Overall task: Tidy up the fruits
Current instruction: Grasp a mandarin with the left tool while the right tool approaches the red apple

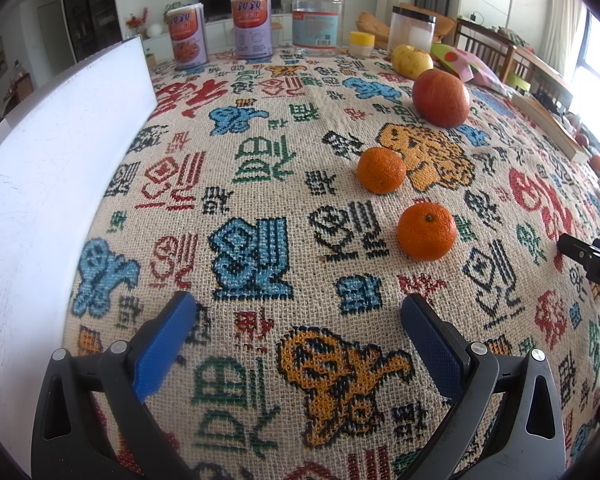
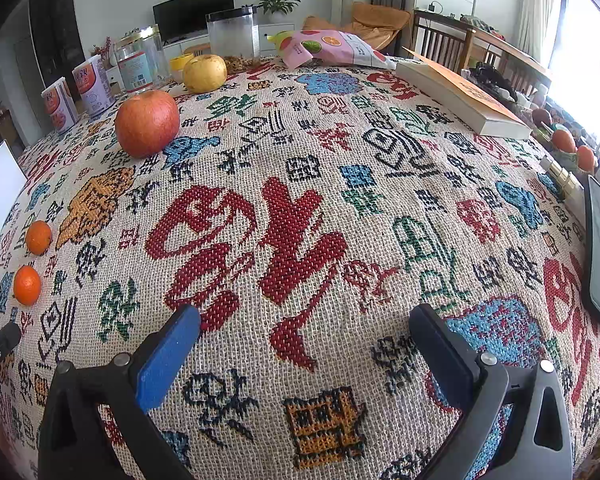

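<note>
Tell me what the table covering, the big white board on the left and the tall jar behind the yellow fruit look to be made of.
Table covering: coarse woven fabric, matte; the weave grid shows clearly.
White board: smooth, rigid sheet with fine scratches, probably plastic or coated board.
Tall jar: clear, slightly frosted wall with dark lid, likely plastic, possibly glass.

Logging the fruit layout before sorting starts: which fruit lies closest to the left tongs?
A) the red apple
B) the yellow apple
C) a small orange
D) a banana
C: the small orange lies nearest the open left tongs, with the red apple farther back.
</note>
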